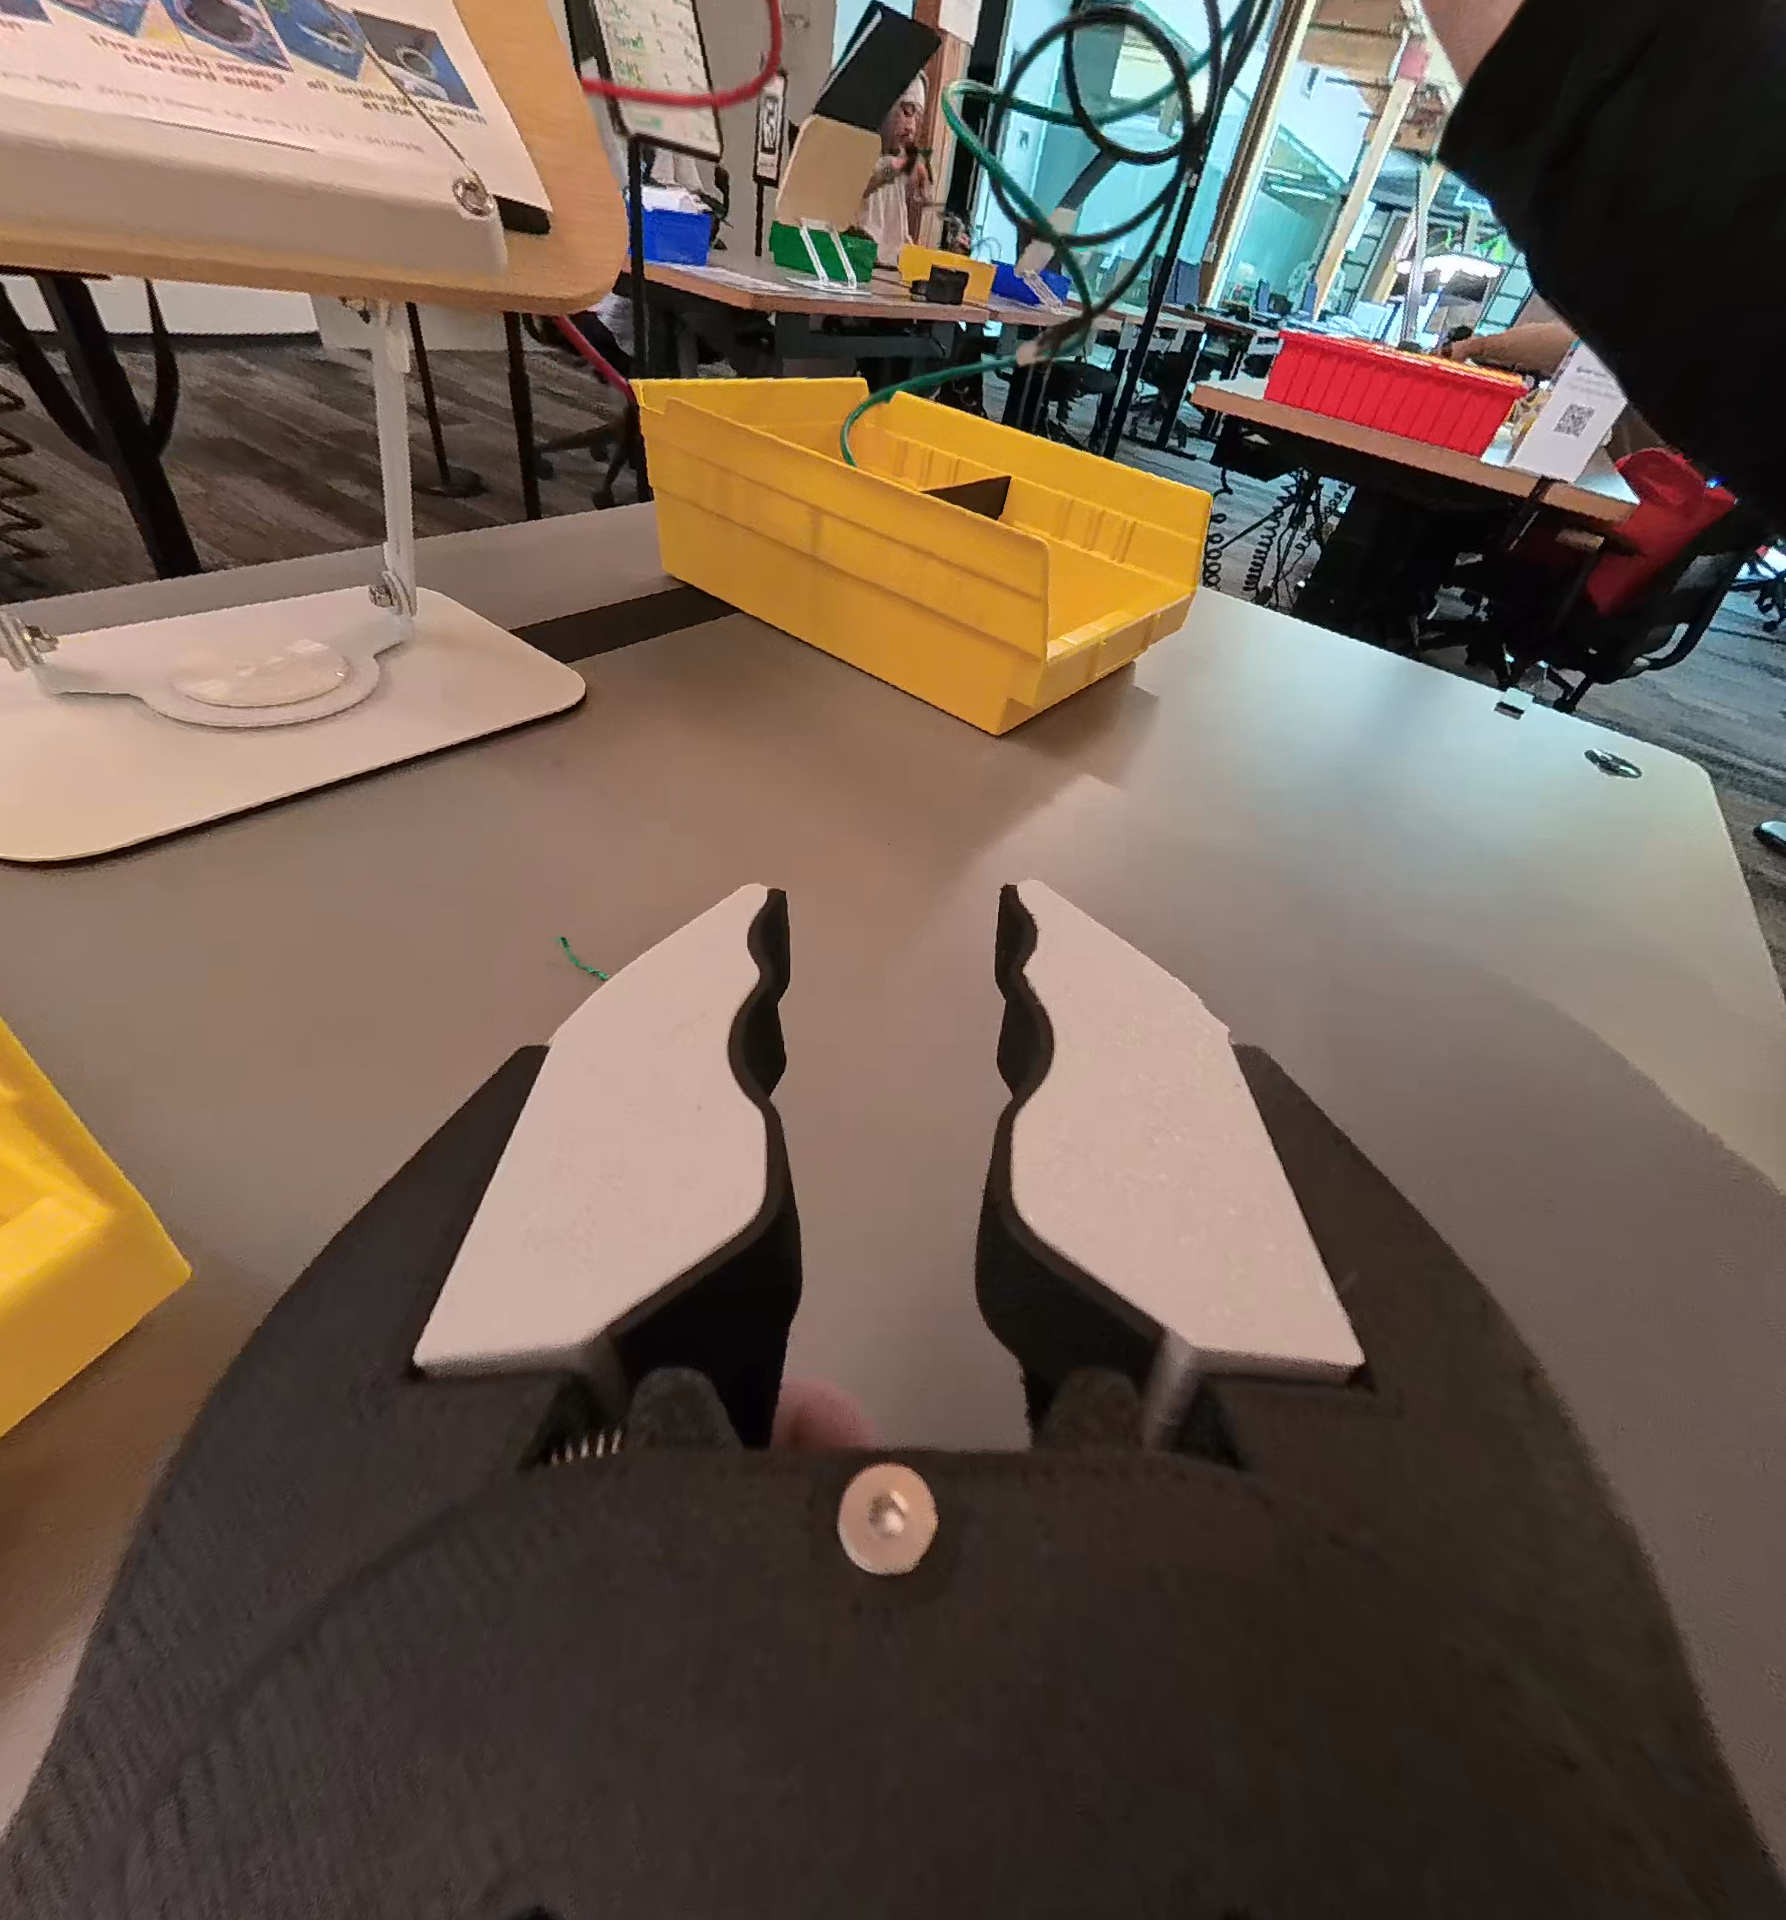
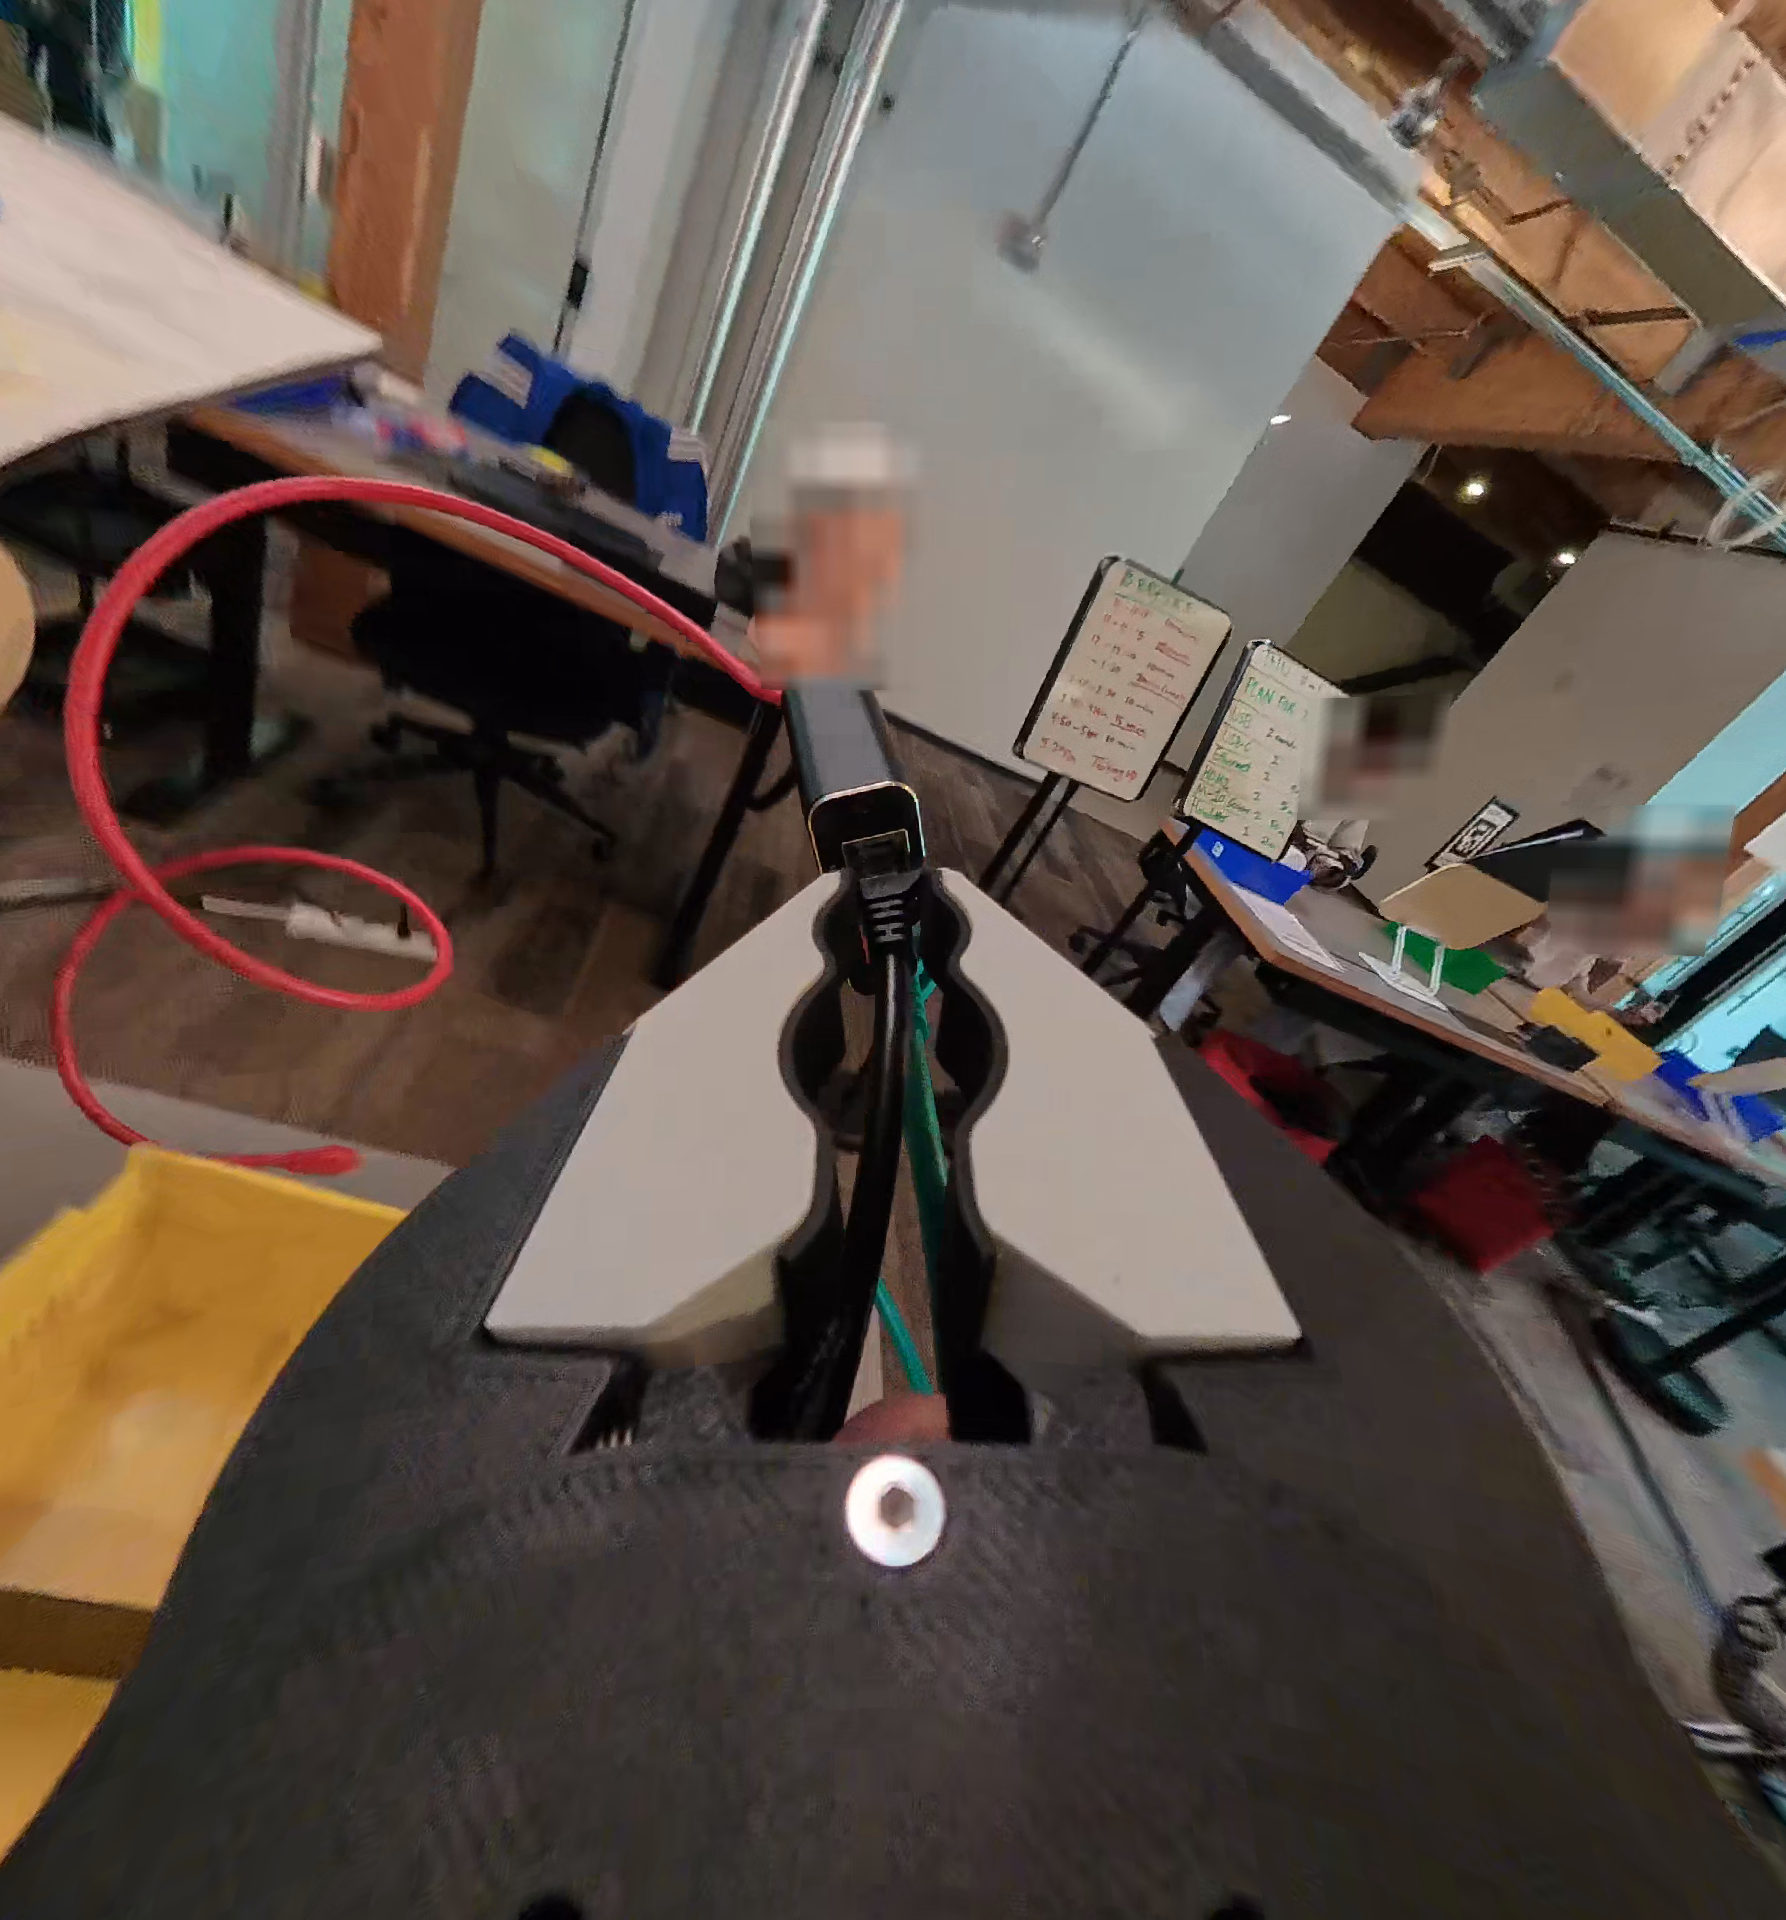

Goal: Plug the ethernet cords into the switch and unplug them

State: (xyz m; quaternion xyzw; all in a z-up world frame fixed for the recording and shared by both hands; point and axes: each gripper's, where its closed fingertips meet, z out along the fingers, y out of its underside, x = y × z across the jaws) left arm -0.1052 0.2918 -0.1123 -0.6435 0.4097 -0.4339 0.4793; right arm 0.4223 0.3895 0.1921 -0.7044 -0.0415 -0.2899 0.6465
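In the right wrist view my right gripper (image 2: 884, 909) is shut on the boot of a black cord (image 2: 884, 1049), whose plug sits in the near end of a small black switch (image 2: 845, 764). The switch is held up in the air, away from the table. A red cord (image 2: 99, 644) leaves its far end and loops down towards a yellow bin (image 2: 89, 1351). A green cord (image 2: 925, 1132) also runs between the fingers. My left gripper (image 1: 894, 914) is open and empty, low over the grey table (image 1: 1284, 883). Black cords (image 1: 1107, 104) and green cords (image 1: 1014, 223) hang above it.
A yellow bin (image 1: 868, 582) stands at the table's far edge with a green cord end (image 1: 863, 416) dropping into it. A white stand (image 1: 245, 717) holds a tilted board with an instruction sheet at the left. A second yellow bin (image 1: 27, 1226) is at the left edge. A black sleeve (image 1: 1678, 208) is at top right.
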